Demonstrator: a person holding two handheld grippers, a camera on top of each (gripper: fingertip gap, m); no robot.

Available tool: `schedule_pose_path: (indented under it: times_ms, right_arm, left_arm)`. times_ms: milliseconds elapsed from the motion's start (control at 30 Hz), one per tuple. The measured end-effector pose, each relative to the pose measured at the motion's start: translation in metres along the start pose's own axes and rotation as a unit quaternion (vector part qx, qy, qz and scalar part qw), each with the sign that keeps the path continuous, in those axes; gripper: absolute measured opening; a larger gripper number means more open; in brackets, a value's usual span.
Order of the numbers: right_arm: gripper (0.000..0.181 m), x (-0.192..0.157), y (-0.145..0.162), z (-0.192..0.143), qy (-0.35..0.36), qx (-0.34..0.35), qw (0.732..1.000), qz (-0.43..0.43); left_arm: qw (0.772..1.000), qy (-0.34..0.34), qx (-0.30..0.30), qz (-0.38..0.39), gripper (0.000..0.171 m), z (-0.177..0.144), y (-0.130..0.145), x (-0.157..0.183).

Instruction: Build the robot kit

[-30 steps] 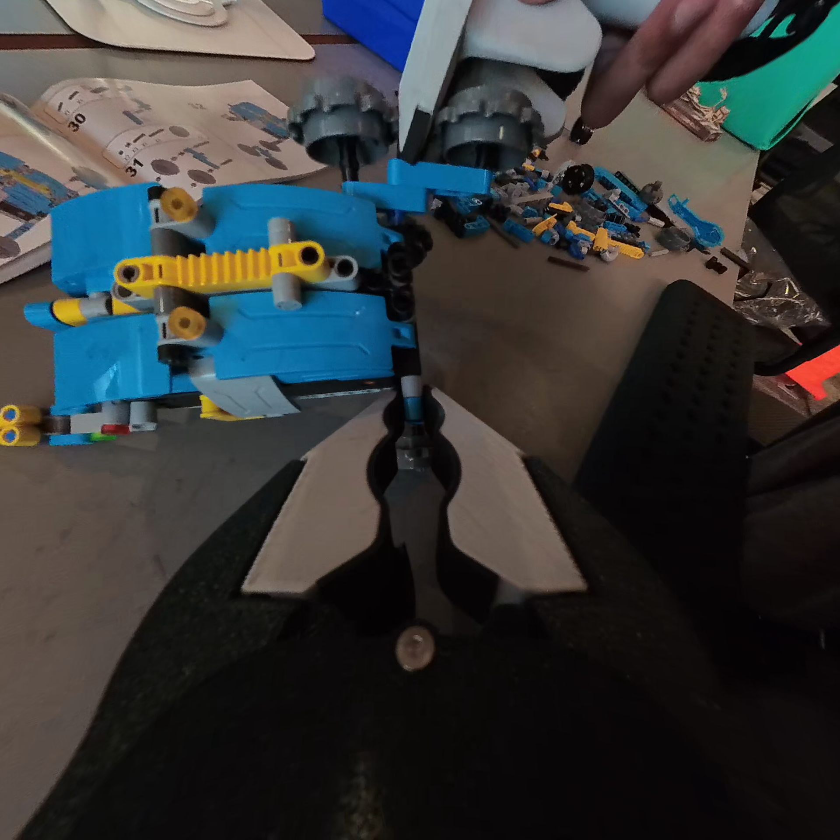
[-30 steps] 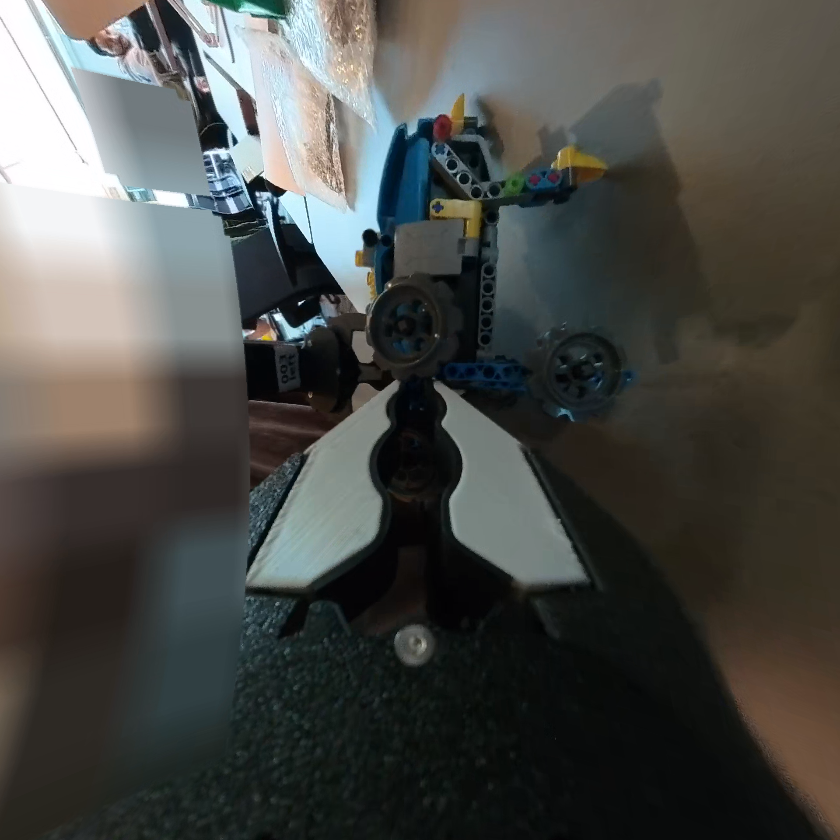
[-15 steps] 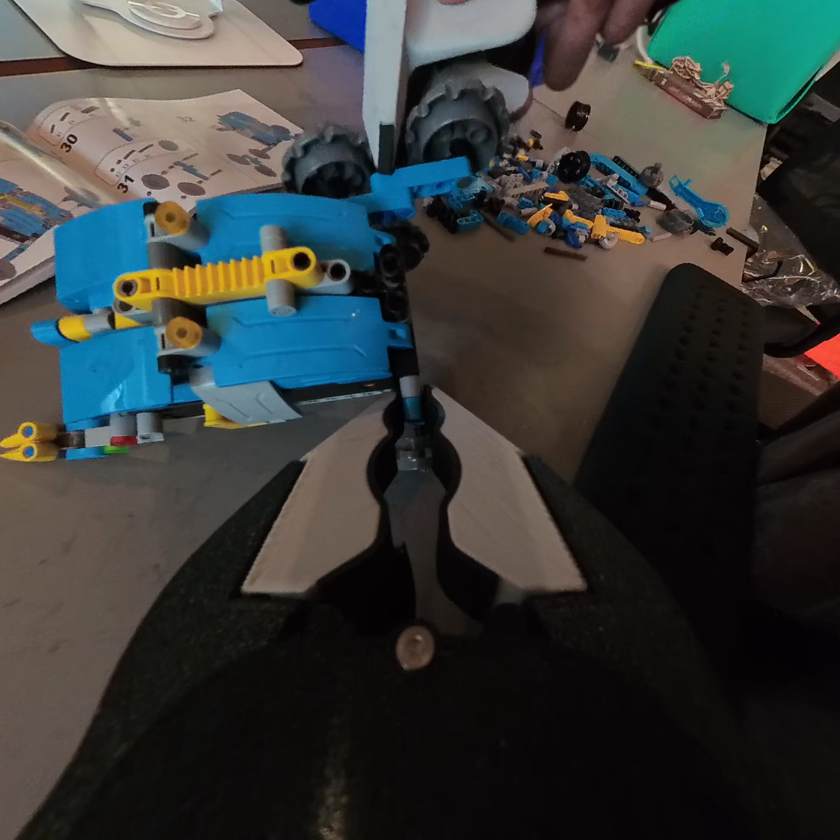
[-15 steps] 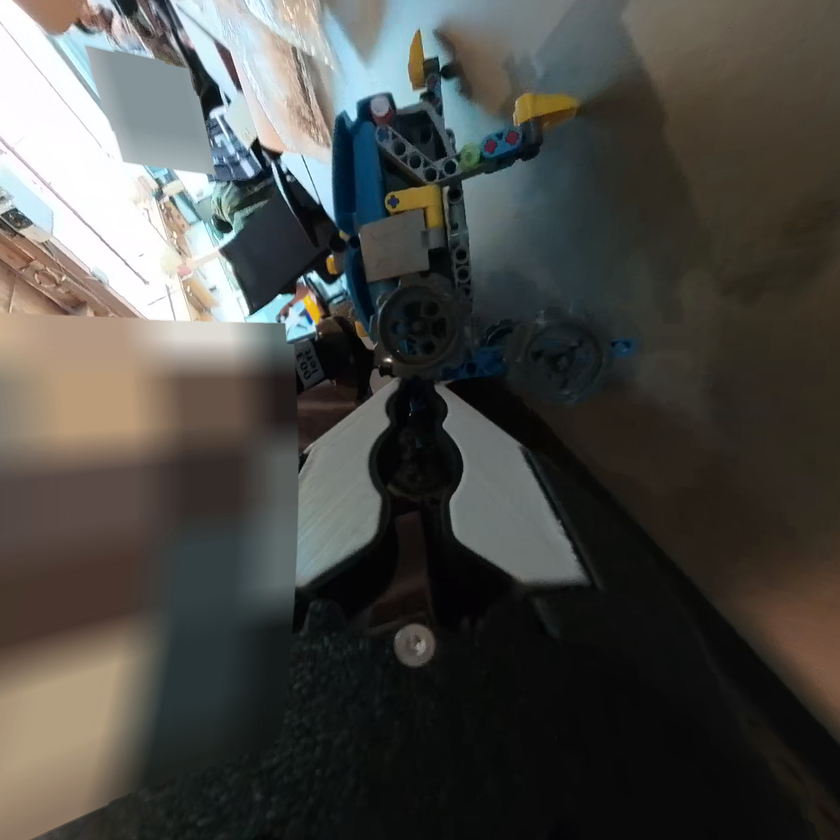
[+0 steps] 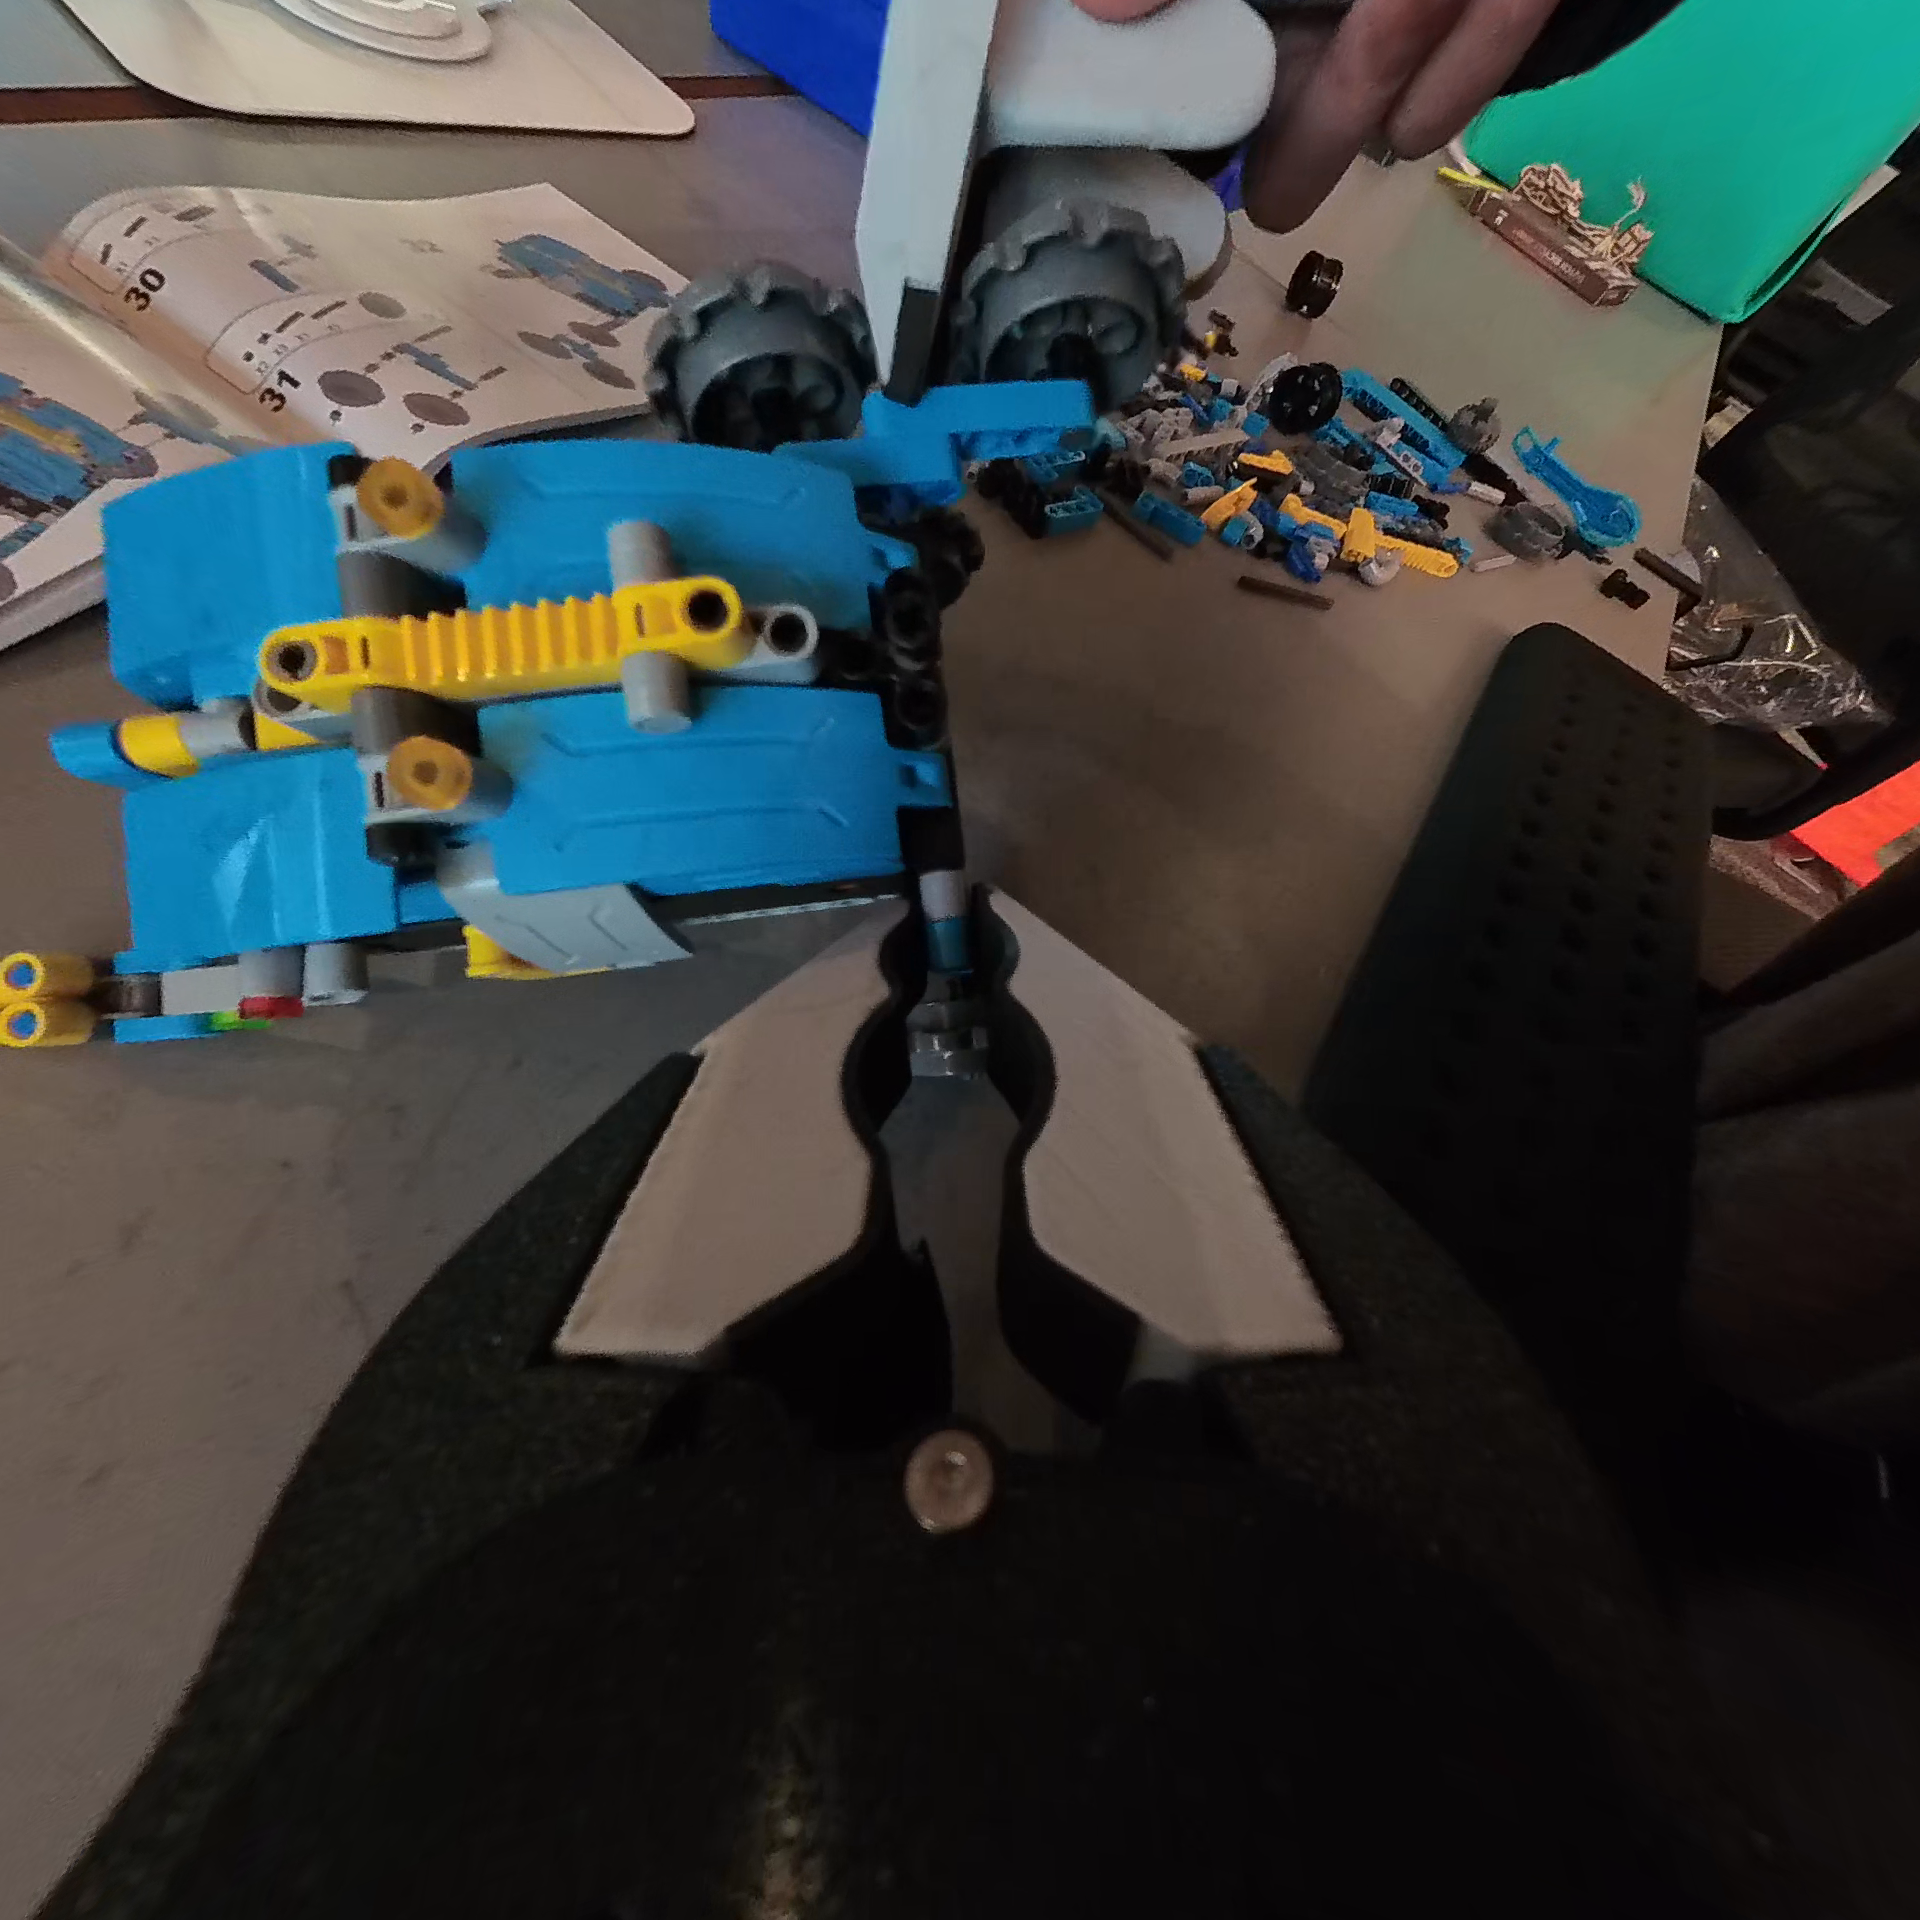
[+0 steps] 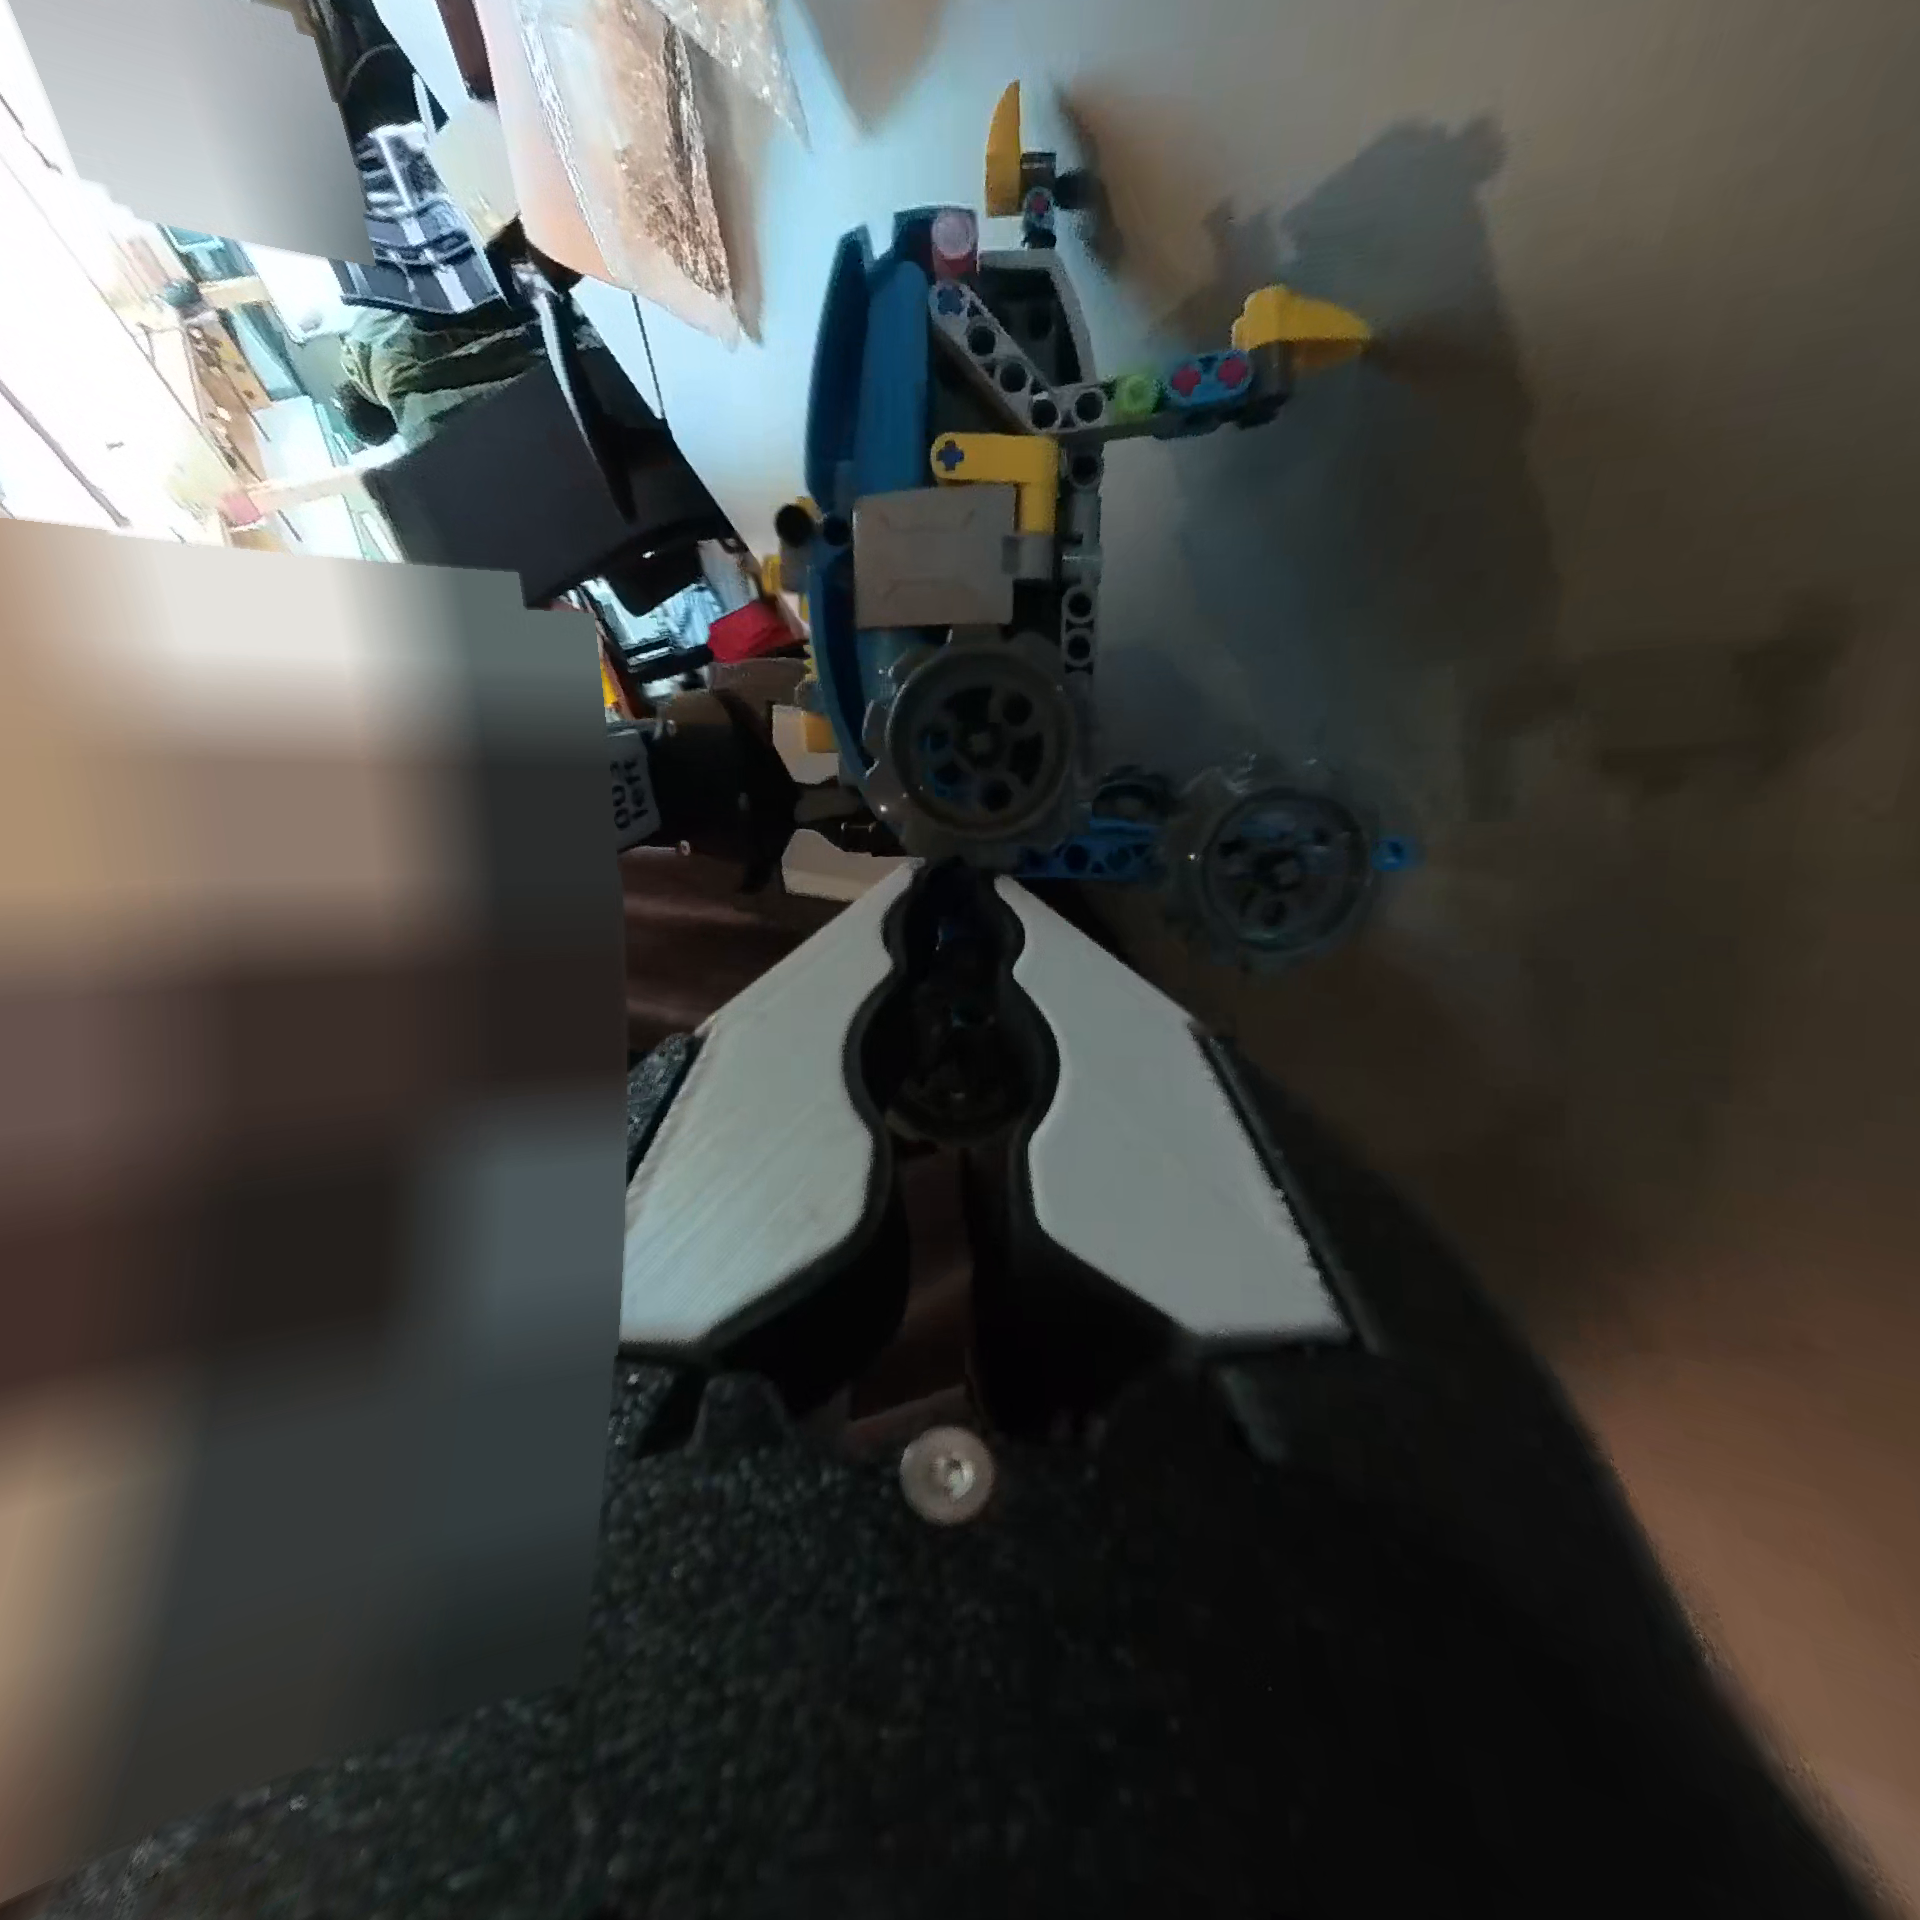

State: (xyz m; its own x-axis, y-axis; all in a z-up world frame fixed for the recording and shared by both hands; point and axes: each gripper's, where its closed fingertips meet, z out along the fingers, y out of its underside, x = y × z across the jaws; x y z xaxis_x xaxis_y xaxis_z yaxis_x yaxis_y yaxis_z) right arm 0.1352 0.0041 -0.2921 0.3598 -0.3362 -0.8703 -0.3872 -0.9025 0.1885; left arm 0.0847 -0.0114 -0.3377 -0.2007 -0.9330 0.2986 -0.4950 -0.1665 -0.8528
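Two hand-held grippers: both clamp onto one blue brick-built model (image 5: 582, 707), lifted just over the grey surface (image 5: 208, 1247).
Model: blue curved panels, a yellow toothed bar (image 5: 509, 649) across its middle, grey and yellow pins; it lies on its side in the left wrist view.
Left hand-held gripper (image 5: 948, 940): fingers clenched on a thin axle end (image 5: 943, 925) that sticks out of the model's near corner.
Right hand-held gripper (image 6: 954, 883): fingers clenched around a grey toothed wheel (image 6: 977, 743) at the model's end; in the left wrist view it comes down from above, a person's hand (image 5: 1382, 94) on it.
Second wheel (image 5: 764, 348): same grey kind, just beside the gripped one, joined by a blue beam (image 5: 977, 426).
Booklet (image 5: 312, 301): open instruction pages on the surface behind the model.
Loose parts (image 5: 1330, 488): a scatter of blue, yellow, black and grey pieces farther back on the right.
Chair (image 5: 1507, 935): black perforated back at the surface's right edge.
Green box (image 5: 1714, 145): far right corner.
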Motion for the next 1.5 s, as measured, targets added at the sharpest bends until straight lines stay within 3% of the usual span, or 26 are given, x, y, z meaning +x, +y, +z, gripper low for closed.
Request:
schedule_pose_path:
  times_ms: [33, 167, 467, 733, 1100, 1233, 1333, 1400, 1500]
  right_arm:
    - [0.009, -0.001, 0.001, 0.0, 0.006, -0.001, 1.0, -0.008]
    - [0.008, -0.009, 0.004, 0.003, 0.004, 0.0, 1.0, -0.025]
    - [0.008, -0.006, 0.004, 0.002, 0.087, 0.013, 0.988, -0.13]
    - [0.009, -0.004, 0.007, 0.001, 0.058, 0.06, 0.994, -0.07]
    - [0.009, -0.008, 0.009, 0.003, 0.124, 0.002, 0.98, -0.154]
    - [0.009, -0.007, 0.006, 0.003, 0.145, 0.012, 0.975, -0.166]
    - [0.009, -0.006, 0.006, 0.002, 0.125, 0.023, 0.984, -0.127]
    - [0.008, -0.006, 0.008, 0.002, 0.079, 0.026, 0.995, -0.055]
    - [0.009, -0.008, 0.007, 0.001, 0.074, 0.026, 0.995, -0.059]
  left_arm:
    - [1.0, 0.001, 0.0, -0.002, 0.003, 0.0, 0.0, 0.0]
    - [1.0, 0.0, -0.006, -0.006, 0.002, 0.002, 0.002, -0.001]
    - [1.0, 0.006, -0.004, -0.012, 0.002, 0.002, 0.001, -0.001]
    - [1.0, 0.01, -0.003, -0.027, 0.002, 0.002, 0.0, -0.002]
    - [1.0, -0.001, -0.005, -0.004, 0.002, 0.003, 0.0, 0.0]
    - [1.0, -0.008, -0.004, -0.005, 0.003, 0.003, 0.0, -0.002]
    - [1.0, -0.014, -0.004, 0.003, 0.003, 0.003, -0.001, -0.002]
    - [1.0, -0.015, -0.007, 0.012, 0.003, 0.004, 0.0, 0.0]
    - [1.0, -0.014, -0.005, 0.013, 0.004, 0.004, 0.0, 0.0]
